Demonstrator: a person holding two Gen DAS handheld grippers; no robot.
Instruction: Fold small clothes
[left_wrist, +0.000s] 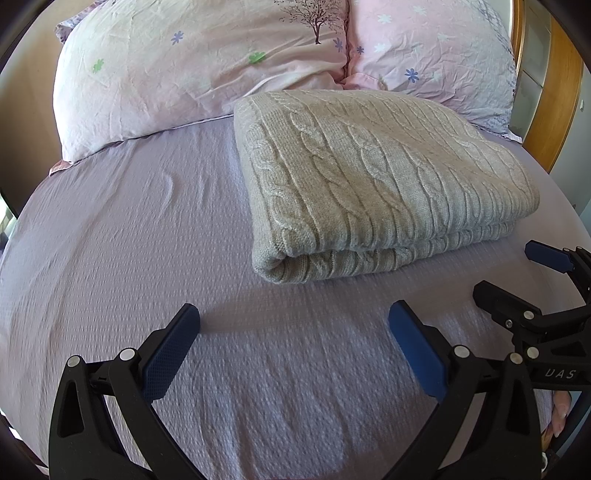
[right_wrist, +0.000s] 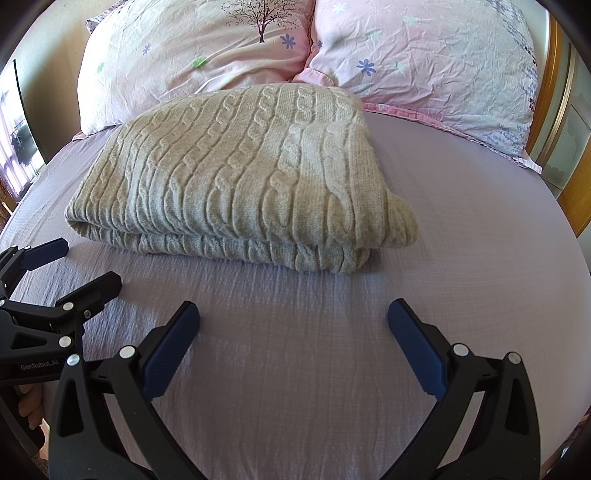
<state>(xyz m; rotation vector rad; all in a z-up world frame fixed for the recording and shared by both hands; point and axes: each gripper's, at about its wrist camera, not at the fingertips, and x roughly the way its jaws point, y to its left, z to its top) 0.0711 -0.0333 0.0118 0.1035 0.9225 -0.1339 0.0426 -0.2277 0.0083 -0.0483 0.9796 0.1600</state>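
The folded cable-knit sweater (left_wrist: 373, 177) lies on my lavender bedsheet (left_wrist: 129, 240), touching the floral pillows (left_wrist: 192, 66). My left gripper (left_wrist: 294, 325) and right gripper (right_wrist: 293, 323) both hover spread wide, empty, just short of it.

Two pink pillows (left_wrist: 192, 70), lilac sheet (left_wrist: 129, 229)

Bedroom: bed (left_wrist: 110, 258), floral pillows (left_wrist: 184, 66).

Left hand-held gripper (left_wrist: 293, 321) and right hand-held gripper (right_wrist: 293, 319) gape, seemingly side by side.
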